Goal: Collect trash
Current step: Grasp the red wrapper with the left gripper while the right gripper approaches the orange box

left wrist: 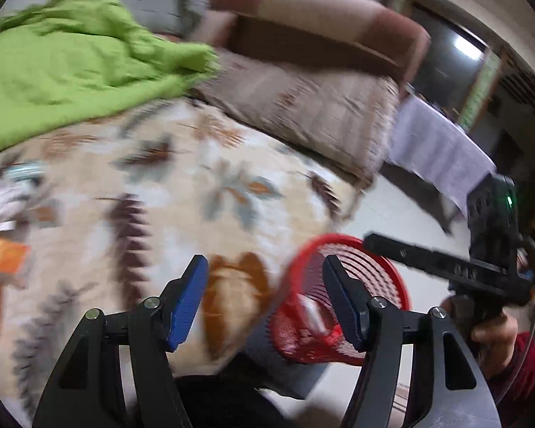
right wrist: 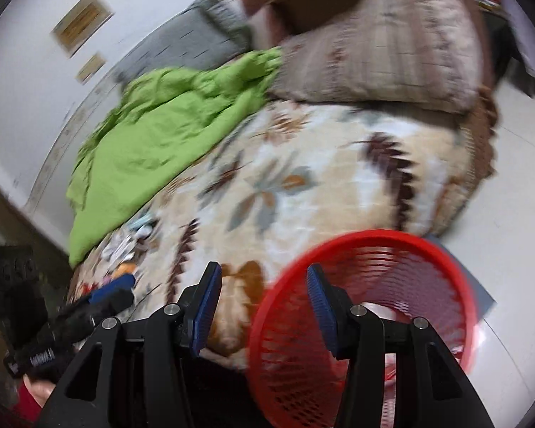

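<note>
Both tongs, left (left wrist: 265,303) and right (right wrist: 264,306), stood open and empty above the red basket (right wrist: 456,278) beside the bed (right wrist: 303,178). Drop step judged complete; next, fetching wrappers (right wrist: 125,246) near the bed's left edge.

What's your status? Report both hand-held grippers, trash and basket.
Left hand-held gripper open, empty. Right hand-held gripper open, empty. Trash on the bed beside the green cloth. Red basket at the bedside; nothing in the way.
</note>
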Demonstrator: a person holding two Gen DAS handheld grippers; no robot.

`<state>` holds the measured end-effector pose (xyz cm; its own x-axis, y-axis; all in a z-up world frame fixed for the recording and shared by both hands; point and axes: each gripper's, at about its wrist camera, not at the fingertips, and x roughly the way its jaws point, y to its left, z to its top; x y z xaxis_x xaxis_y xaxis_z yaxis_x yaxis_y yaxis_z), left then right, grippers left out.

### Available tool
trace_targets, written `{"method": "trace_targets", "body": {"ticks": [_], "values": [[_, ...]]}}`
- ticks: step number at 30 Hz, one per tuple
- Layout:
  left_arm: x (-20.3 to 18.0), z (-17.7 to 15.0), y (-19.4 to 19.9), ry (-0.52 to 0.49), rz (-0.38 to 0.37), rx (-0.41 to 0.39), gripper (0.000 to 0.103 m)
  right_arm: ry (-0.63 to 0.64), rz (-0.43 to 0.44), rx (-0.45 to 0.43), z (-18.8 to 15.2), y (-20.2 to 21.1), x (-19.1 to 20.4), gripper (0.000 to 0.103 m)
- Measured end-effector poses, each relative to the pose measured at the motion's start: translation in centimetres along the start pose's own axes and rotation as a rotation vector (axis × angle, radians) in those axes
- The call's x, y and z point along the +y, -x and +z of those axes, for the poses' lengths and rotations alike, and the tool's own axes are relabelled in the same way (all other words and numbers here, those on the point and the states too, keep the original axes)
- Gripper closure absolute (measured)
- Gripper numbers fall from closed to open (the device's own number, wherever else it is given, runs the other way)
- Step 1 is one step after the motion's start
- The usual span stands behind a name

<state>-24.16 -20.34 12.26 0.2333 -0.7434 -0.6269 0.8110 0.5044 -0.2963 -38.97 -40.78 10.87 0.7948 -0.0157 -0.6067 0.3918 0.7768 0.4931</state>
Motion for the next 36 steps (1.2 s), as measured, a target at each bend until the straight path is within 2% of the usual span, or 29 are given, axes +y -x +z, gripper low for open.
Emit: {"method": "trace_targets", "body": {"ticks": [3, 7, 14, 19, 23, 27, 31, 34, 36], "values": [[3.8, -0.1, 3.0, 0.059, 0.104, -0.051, 0.038, 0.071, 0.07, 0.037, -0.1, -2.1, 3.7, 0.049], [8.1, -0.7, 5.9, 0.103, 0.226, -0.077, 0.038, 0.187, 0.141, 0.086, -0.7, -5.4, 9.2, 0.049], [17.3, -2.8, 11.1, 0.274, 0.399, -0.126, 0.037, 0.369, 0.207, 0.192, -1.6, -11.7, 16.6, 0.042], [25.1, -4.5, 14.9, 0.433, 0.548, -0.154, 0.036, 0.446, 0.237, 0.256, -1.8, -16.2, 20.3, 0.04], [30.9, -6.0, 16.9, 0.548, 0.646, -0.153, 0.034, 0.457, 0.262, 0.278, -2.0, -18.0, 22.2, 0.039], [36.5, -7.2, 17.4, 0.647, 0.652, -0.145, 0.034, 0.488, 0.265, 0.284, -2.3, -18.8, 23.2, 0.038], [41.1, -7.6, 16.2, 0.722, 0.581, -0.145, 0.034, 0.471, 0.259, 0.3, -2.2, -19.7, 23.2, 0.038], [42.3, -7.2, 15.0, 0.744, 0.519, -0.16, 0.034, 0.472, 0.255, 0.302, -1.8, -20.5, 23.4, 0.038], [41.7, -6.8, 13.9, 0.722, 0.501, -0.154, 0.034, 0.476, 0.251, 0.307, -1.6, -21.4, 23.5, 0.038]]}}
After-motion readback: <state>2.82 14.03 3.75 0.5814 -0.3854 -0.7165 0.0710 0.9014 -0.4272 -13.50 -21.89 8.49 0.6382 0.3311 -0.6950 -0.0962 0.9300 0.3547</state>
